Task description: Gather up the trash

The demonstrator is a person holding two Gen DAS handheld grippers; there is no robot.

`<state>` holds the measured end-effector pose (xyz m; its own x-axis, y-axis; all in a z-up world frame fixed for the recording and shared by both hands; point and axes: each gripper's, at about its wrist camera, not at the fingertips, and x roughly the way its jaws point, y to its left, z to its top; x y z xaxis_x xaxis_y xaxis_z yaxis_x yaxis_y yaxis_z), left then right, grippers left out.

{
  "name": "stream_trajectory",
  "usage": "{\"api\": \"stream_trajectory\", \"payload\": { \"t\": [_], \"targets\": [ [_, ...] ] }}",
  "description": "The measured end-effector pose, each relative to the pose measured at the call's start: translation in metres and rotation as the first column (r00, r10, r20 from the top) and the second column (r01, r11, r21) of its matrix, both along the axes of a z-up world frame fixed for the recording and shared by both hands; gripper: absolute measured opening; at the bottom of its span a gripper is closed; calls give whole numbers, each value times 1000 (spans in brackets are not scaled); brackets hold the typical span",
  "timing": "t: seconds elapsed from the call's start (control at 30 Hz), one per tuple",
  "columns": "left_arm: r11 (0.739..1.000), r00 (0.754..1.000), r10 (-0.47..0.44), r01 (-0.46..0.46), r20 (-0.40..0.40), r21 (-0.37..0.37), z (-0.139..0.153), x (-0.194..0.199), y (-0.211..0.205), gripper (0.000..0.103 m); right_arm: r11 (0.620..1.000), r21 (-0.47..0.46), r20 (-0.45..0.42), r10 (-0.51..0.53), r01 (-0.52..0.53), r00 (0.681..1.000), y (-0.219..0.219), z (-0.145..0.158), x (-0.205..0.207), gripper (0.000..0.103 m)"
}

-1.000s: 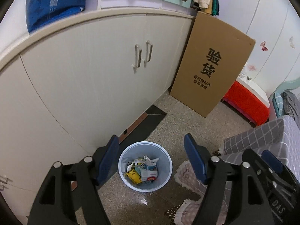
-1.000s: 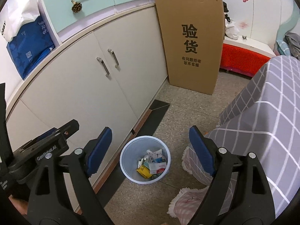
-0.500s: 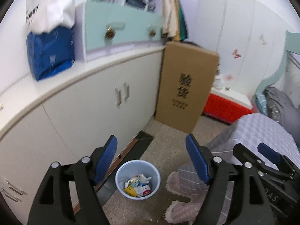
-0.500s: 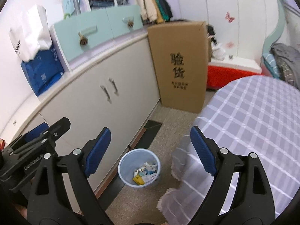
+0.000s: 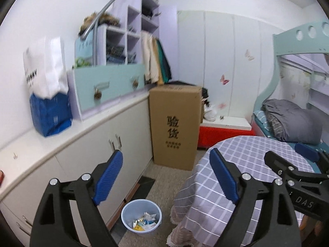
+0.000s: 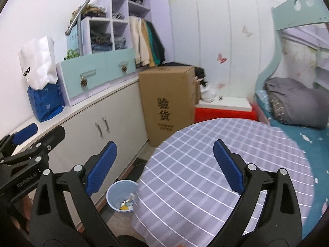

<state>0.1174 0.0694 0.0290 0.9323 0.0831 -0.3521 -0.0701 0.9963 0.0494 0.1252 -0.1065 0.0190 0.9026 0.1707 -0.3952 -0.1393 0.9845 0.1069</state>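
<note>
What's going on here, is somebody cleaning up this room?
A person holds a clamp-like tool in each hand, collecting trash. Both the left tool and the right tool are empty, jaws opening. The blue bin on the floor by the cabinets already holds scraps of paper. The checked tablecloth beside it shows no litter.

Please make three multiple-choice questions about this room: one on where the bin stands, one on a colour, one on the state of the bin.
1. Where is the bin?
A. on the table
B. on the floor by the cabinet
C. on the bed

2. What colour are the gripper pads?
A. blue
B. red
C. green

3. The bin is
A. empty
B. tipped over
C. upright with trash inside

Answers: B, it stands on the floor between cabinet and table; A, all pads show blue; C, paper scraps lie in the upright bin.
</note>
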Motion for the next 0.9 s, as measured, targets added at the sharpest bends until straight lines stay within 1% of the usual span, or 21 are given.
{"api": "stream_trajectory", "payload": {
  "t": [0.07, 0.17, 0.27, 0.47, 0.53, 0.67, 0.9],
  "targets": [
    [1000, 1000, -8, 8, 20, 21, 6, -14, -10, 91, 1000, 2, 12, -17, 17, 1000, -15, 6, -20, 94],
    [999, 997, -49, 47, 55, 22, 12, -43, -30, 91, 999, -18, 39, -37, 37, 999, -31, 12, -50, 95],
    [997, 995, -73, 71, 64, 29, 13, -59, -42, 92, 996, -33, 85, -76, 79, 993, -46, 16, -82, 96],
    [997, 992, -68, 65, 111, 32, 15, -90, -60, 92, 990, -17, 138, -138, 142, 981, -68, 14, -128, 97],
    [997, 989, -82, 80, 126, 24, 15, -100, -65, 93, 988, -28, 149, -144, 149, 978, -69, 14, -137, 97],
    [992, 984, -126, 127, 128, 1, 12, -114, -71, 93, 983, -55, 166, -161, 172, 973, -72, 8, -155, 97],
    [991, 981, -137, 135, 141, 26, 8, -124, -81, 93, 982, -28, 157, -182, 188, 971, -79, -4, -169, 97]
  ]
}}
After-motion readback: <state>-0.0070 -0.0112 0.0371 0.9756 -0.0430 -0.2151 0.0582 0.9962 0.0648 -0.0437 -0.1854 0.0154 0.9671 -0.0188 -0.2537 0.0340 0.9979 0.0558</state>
